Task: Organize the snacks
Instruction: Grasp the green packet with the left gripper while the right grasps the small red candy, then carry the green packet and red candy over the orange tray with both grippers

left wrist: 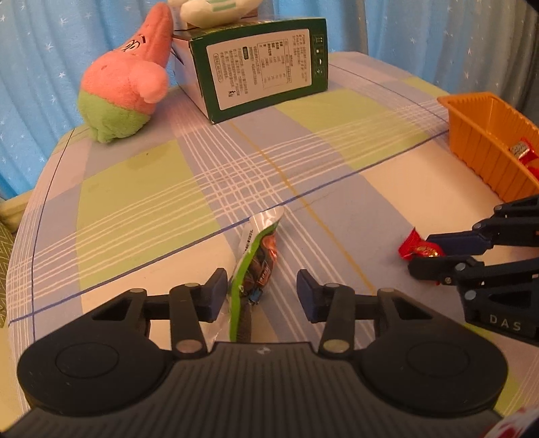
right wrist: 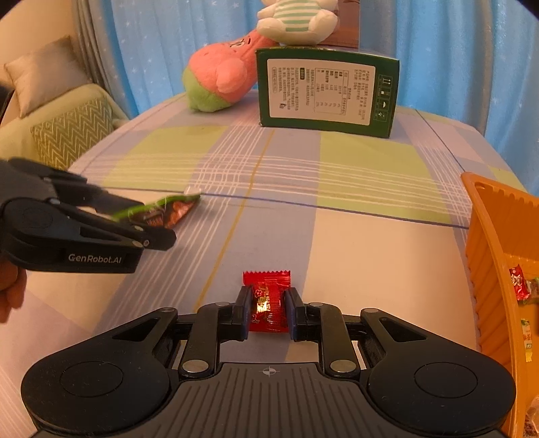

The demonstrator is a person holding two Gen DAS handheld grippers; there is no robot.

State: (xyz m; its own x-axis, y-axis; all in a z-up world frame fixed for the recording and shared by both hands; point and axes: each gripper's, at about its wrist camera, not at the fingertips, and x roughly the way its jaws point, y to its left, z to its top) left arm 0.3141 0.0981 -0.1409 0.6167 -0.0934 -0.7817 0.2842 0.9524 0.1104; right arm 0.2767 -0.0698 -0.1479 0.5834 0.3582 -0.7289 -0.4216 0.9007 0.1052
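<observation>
1. Near the orange basket (right wrist: 485,236), on the plaid tablecloth (right wrist: 370,242), the right gripper (right wrist: 268,305) is pinching a red candy packet (right wrist: 267,296) between its pads, with the packet's crimped far end sticking out past the fingertips.
2. Farther from the basket, past the yellow stripe in the cloth, the left gripper (left wrist: 261,289) is straddling a green snack packet (left wrist: 257,259) that is lying on the cloth.
3. Its jaws are standing apart: one pad is sitting right against the packet's green edge, while the other pad is staying clear of it with a gap showing.
4. Inside the basket, a few more wrapped snacks (right wrist: 520,286) are lying against the ribbed wall.
5. Beyond the basket, at the far side of the table, a green carton (right wrist: 325,91) is standing with its printed label facing the cameras.
6. Beside the carton, on the side away from the basket, a pink and green plush toy (right wrist: 219,81) is leaning against it, and a white plush with green stripes (right wrist: 296,22) is sitting on top.
</observation>
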